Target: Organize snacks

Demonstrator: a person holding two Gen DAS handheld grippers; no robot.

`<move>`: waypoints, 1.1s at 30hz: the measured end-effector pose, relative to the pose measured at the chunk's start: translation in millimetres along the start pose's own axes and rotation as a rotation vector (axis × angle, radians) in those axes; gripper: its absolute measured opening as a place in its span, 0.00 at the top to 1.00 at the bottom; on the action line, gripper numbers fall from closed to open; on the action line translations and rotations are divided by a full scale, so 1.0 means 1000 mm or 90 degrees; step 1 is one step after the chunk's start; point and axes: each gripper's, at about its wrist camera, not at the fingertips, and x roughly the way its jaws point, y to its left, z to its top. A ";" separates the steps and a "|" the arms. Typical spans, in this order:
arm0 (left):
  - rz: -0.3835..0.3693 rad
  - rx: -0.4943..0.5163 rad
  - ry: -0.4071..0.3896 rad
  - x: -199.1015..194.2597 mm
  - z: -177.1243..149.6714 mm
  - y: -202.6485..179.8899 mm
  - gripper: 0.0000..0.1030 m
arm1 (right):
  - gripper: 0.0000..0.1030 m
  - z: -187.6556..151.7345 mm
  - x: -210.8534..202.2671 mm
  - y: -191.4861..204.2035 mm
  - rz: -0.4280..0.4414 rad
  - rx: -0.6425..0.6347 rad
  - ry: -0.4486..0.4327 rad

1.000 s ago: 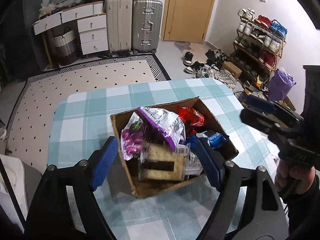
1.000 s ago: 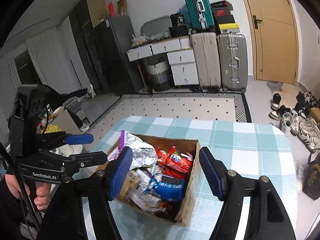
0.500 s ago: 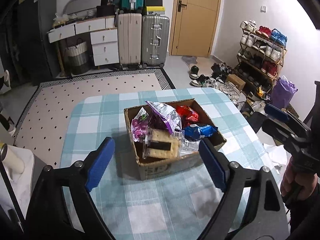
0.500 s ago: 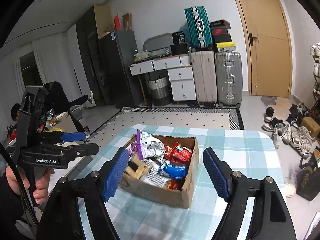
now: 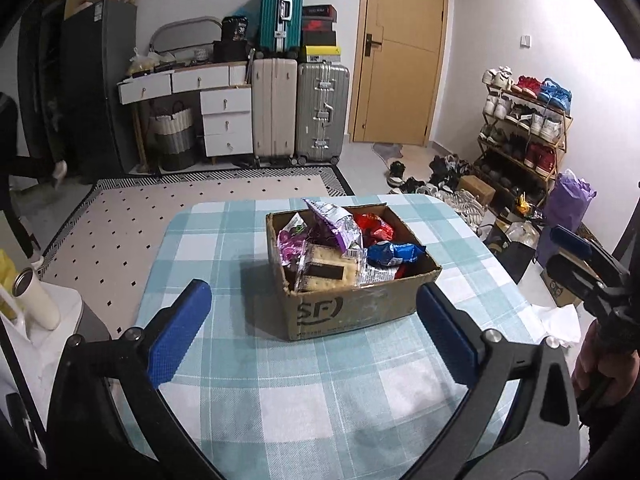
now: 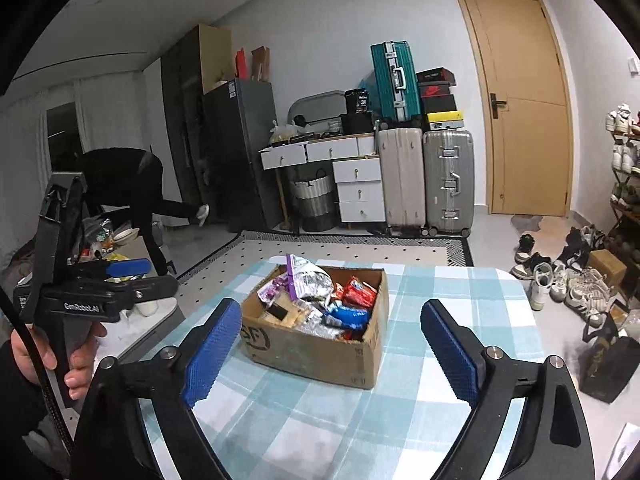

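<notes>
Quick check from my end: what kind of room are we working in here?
Most likely a lived-in home, an entry or living area used for storage. Suitcases stand by a wooden door, a shoe rack lines the wall, and the snack box sits on a table with a checked cloth.

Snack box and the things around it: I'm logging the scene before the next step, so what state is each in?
Cardboard box: open-topped, upright on the table, full of snack packets.
Purple packet: sticking up above the box rim.
Left tool: open, nothing between its pads; has just been opening.
Right tool: open, empty; has just been opening.
Door: closed.
Checked tablecloth: spread flat.
</notes>
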 end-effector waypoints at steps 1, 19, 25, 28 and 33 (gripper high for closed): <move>0.004 -0.001 -0.006 -0.003 -0.004 0.001 0.01 | 0.09 -0.003 -0.003 0.000 -0.002 0.002 -0.003; 0.117 0.036 -0.079 0.015 -0.115 0.022 0.01 | 0.02 -0.090 -0.035 0.023 -0.066 -0.048 -0.029; 0.101 0.021 -0.092 0.027 -0.135 0.025 0.01 | 0.02 -0.116 -0.032 0.025 -0.087 -0.058 -0.032; 0.101 0.029 -0.091 0.036 -0.143 0.024 0.01 | 0.02 -0.126 -0.027 0.023 -0.087 -0.046 -0.029; 0.099 0.031 -0.103 0.039 -0.156 0.023 0.01 | 0.02 -0.137 -0.020 0.014 -0.098 -0.041 -0.029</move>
